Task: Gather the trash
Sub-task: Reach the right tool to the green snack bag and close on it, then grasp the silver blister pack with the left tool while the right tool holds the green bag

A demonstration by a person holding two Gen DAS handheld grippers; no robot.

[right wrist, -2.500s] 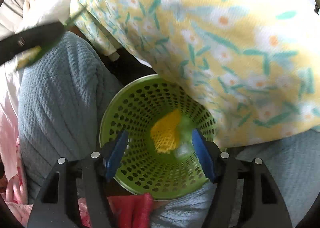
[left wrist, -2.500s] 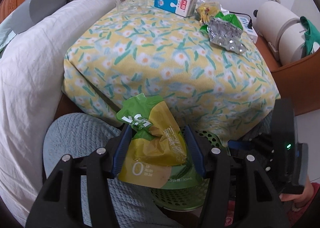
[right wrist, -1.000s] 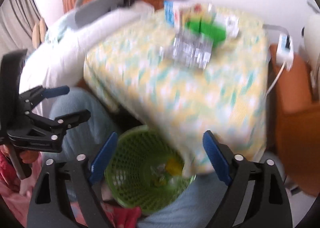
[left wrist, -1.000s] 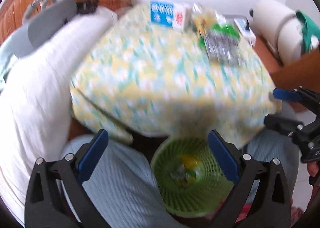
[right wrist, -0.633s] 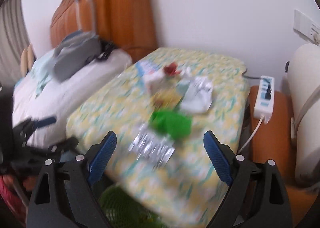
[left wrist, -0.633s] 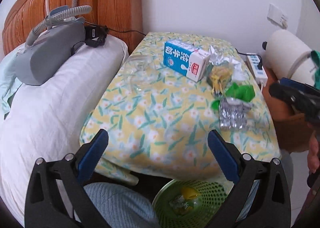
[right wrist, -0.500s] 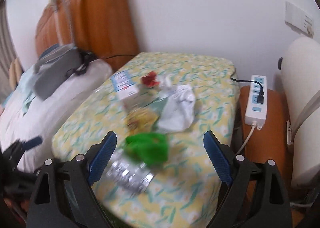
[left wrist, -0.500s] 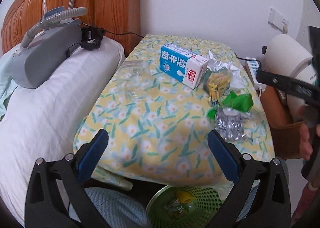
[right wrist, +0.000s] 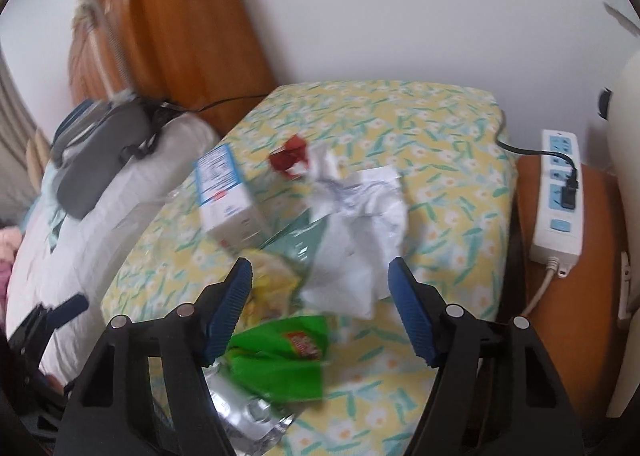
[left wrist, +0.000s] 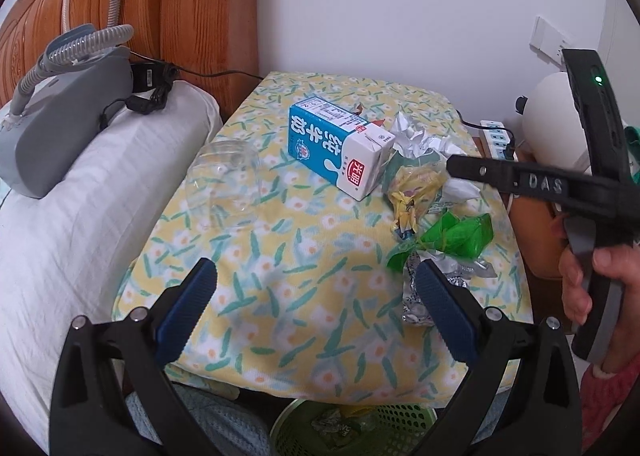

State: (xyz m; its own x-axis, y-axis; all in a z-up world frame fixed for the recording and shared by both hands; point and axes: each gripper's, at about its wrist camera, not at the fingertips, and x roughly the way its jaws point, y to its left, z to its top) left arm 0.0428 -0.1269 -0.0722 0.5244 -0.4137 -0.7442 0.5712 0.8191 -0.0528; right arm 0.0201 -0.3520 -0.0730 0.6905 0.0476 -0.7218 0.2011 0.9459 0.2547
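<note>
Trash partly fills the green basket [left wrist: 384, 422], but milk carton [left wrist: 340, 148], wrappers and tissue [right wrist: 360, 232] remain; left gripper [left wrist: 316, 308] wide and empty, right gripper [right wrist: 320, 308] closing, empty.

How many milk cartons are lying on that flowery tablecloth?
1. The blue-and-white milk carton lies on its side near the middle of the floral tablecloth, beside the crumpled wrappers. A smaller one could be hidden among them.

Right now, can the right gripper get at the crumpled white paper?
Probably yes. The right gripper hangs over the crumpled white paper, fingers closing with nothing pinched yet; only the green wrapper lies nearer, off to one side.
</note>
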